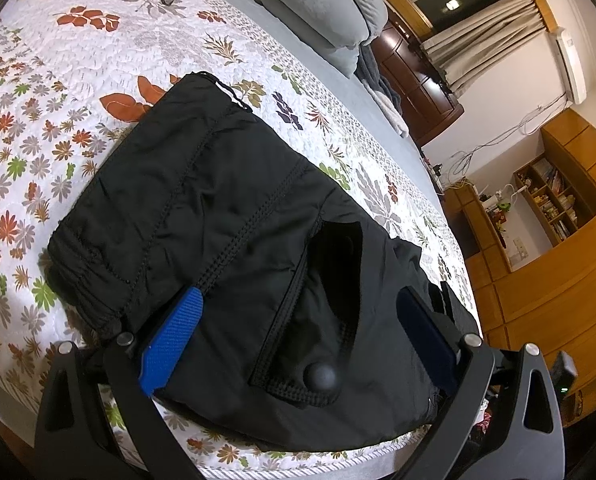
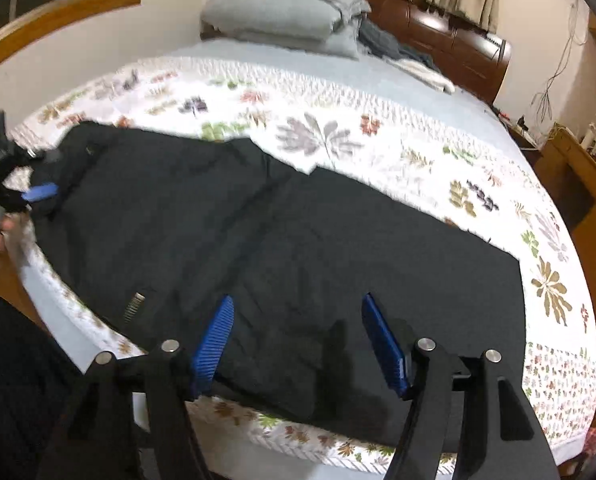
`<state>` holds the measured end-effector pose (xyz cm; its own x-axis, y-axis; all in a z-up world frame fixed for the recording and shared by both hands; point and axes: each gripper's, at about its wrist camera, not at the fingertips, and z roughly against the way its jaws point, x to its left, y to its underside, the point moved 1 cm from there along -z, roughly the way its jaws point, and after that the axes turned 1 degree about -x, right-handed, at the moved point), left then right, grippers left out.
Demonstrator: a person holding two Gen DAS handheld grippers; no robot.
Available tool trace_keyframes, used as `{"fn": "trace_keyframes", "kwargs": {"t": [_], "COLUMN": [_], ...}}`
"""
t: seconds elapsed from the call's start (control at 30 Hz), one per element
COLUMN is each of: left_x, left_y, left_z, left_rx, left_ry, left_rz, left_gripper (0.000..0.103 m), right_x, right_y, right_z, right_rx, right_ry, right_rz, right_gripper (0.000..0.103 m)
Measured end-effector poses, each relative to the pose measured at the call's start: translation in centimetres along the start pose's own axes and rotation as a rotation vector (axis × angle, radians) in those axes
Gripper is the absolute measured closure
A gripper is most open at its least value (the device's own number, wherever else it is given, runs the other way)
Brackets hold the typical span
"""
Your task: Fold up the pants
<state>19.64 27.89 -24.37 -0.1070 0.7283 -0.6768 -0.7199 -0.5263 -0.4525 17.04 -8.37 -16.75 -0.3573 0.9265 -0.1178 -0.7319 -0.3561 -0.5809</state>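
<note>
Now, with the black pants (image 2: 281, 240) lying flat along the near edge of the bed (image 2: 378, 92), keep the left gripper (image 1: 298, 320) wide over the waistband end at nine o'clock and bring the wide, empty right gripper (image 2: 298, 336) to the cuffs at three o'clock.

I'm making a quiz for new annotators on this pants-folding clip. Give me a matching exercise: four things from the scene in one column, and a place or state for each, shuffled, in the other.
Things:
1. black quilted pants
2. folded grey blanket
3. right gripper
4. left gripper

Places or states:
A. stacked at the head of the bed
B. blue pads apart over the trouser legs, gripping nothing
C. spread along the near edge of the floral quilt
D. at the waist end, by the pocket button

Pairs: 1-C, 2-A, 3-B, 4-D
</note>
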Motion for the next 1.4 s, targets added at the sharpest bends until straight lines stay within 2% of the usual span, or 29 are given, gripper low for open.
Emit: {"fn": "trace_keyframes", "kwargs": {"t": [0.1, 0.3, 0.67, 0.83, 0.97, 1.17, 1.4], "left_x": [-0.1, -0.5, -1.6, -2.2, -2.8, -2.1, -0.4], "left_y": [0.0, 0.0, 1.4, 1.9, 2.3, 2.4, 1.7], "left_z": [-0.1, 0.8, 5.0, 5.5, 5.7, 6.1, 8.1], "left_rx": [0.000, -0.027, -0.121, -0.127, -0.139, -0.147, -0.202], "left_ry": [-0.002, -0.017, -0.135, -0.129, -0.128, -0.132, -0.140], "left_rz": [-0.002, 0.008, 0.105, 0.120, 0.112, 0.163, 0.241], "left_gripper": [0.005, 0.005, 0.004, 0.004, 0.004, 0.004, 0.004], "right_x": [0.7, 0.9, 3.5, 4.9, 6.3, 9.0, 12.3], "right_y": [1.0, 0.4, -3.9, -6.3, -8.6, -11.4, -14.0], "right_z": [-1.6, -0.4, 2.0, 1.5, 0.7, -0.3, -2.3], "right_rx": [0.054, 0.048, -0.029, -0.047, -0.038, -0.042, -0.026], "right_ry": [-0.030, -0.052, -0.042, -0.057, -0.102, -0.134, -0.193], "right_rz": [0.017, 0.055, 0.274, 0.331, 0.363, 0.432, 0.514], "right_gripper": [0.043, 0.044, 0.039, 0.037, 0.036, 0.036, 0.034]}}
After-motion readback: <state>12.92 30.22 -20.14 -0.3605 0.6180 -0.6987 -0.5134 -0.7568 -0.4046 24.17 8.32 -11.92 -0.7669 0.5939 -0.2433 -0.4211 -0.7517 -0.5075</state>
